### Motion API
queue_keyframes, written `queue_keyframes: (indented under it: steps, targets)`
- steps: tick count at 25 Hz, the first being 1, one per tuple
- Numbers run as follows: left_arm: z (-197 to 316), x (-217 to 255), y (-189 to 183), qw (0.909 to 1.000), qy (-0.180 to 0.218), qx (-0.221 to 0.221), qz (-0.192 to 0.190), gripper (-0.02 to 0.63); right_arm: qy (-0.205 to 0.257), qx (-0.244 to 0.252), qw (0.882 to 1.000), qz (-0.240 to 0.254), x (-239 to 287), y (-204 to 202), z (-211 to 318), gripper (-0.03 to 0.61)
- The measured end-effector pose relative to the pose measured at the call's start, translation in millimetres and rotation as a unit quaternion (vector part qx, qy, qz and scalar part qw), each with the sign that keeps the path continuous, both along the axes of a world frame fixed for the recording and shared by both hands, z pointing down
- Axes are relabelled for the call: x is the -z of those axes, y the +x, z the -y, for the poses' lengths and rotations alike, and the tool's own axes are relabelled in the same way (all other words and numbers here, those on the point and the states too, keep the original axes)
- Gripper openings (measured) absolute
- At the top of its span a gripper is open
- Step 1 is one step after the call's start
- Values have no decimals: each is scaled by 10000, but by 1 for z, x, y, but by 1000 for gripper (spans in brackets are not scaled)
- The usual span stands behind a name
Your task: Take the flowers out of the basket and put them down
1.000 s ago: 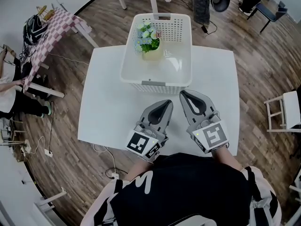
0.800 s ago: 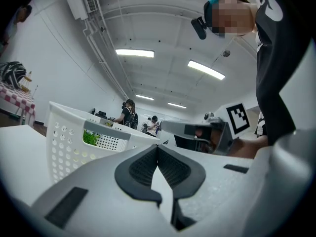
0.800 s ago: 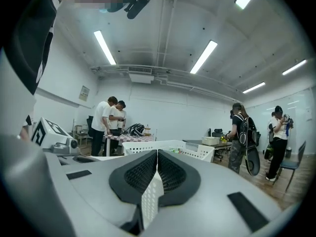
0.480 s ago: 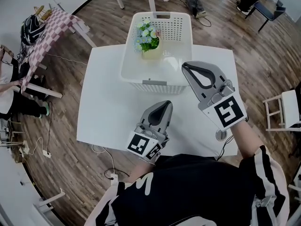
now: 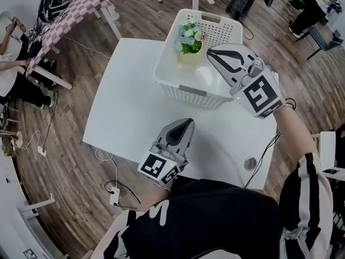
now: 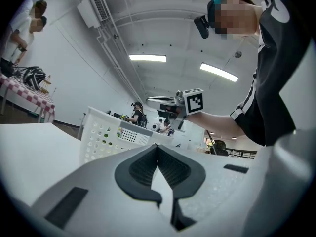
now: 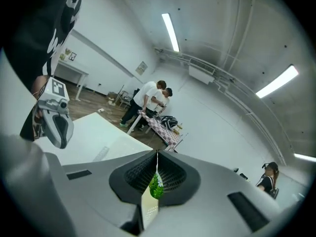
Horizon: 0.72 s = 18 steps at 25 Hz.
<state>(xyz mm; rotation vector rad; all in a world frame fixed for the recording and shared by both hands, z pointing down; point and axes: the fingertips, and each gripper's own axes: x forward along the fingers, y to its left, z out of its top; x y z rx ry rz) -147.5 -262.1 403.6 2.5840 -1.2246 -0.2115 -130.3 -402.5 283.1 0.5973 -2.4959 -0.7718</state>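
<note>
Task barely begun: flowers (image 5: 188, 34) are in the basket (image 5: 180, 85), far-left corner, nothing lifted yet. Right gripper (image 5: 213, 53) hovers over the basket just beside the blooms, jaws pressed together, empty. Left gripper (image 5: 185, 125) sits low over the bench (image 5: 129, 107), jaws also together. Left to do: open, grab, lift out, set down.

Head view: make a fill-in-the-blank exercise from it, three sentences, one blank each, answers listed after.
1. The small pot of blue and white flowers stands inside the white perforated plastic ___.
2. The right gripper is held over that container, beside the flowers, with its jaws ___.
3. The left gripper, jaws together and holding nothing, sits low over the bare white ___ near the person.

Missing words: basket; shut; table.
</note>
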Motion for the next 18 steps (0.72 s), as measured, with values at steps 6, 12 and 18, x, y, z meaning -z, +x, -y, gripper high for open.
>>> queue_keyframes:
  steps: [6, 12, 18]
  targets:
    - [-1, -1, -24, 9994, -35, 356, 9, 5, 58, 384, 9954, -878, -25, -25, 36, 18]
    - [-10, -5, -34, 9981, -96, 603, 27, 5, -30, 576, 9845, -1655, -63, -37, 50, 20]
    - [-18, -8, -49, 9972, -182, 727, 56, 5, -153, 659, 9645, -2553, -100, -46, 66, 20]
